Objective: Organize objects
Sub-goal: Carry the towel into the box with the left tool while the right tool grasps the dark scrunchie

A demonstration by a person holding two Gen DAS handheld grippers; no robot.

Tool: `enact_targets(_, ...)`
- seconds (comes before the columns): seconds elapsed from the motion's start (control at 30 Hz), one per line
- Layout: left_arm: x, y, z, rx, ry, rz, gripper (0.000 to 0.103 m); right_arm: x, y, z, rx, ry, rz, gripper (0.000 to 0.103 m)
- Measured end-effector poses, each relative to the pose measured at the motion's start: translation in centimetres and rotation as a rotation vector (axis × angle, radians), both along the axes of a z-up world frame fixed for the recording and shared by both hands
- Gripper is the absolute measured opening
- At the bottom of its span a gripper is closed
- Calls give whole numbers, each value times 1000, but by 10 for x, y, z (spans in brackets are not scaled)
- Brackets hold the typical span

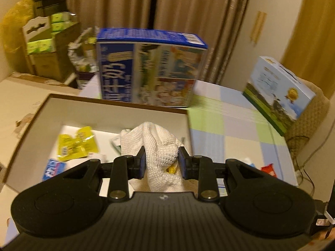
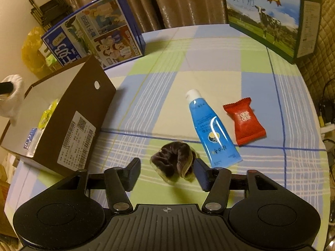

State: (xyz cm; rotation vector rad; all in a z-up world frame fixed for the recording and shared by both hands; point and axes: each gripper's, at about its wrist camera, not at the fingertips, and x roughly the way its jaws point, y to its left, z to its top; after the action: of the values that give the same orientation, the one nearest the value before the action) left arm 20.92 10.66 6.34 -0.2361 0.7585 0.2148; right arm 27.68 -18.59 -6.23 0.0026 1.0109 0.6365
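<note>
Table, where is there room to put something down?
Bare cloth lies between the brown box, the blue tube and the cow carton. It is crowded by the tube, red packet and dark scrunchie.

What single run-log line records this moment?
left gripper: shut on white cloth over brown box | right gripper: open around dark scrunchie
</note>
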Motion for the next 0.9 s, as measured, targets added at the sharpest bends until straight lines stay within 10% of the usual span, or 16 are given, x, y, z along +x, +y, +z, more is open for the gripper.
enact_targets(0.73, -42, 62, -7, -7, 27, 120, 26, 3, 57, -42, -204, -133, 63, 71)
enact_targets(0.9, -48, 73, -10, -14, 35, 124, 26, 0, 53, -55, -260, -146, 8, 43)
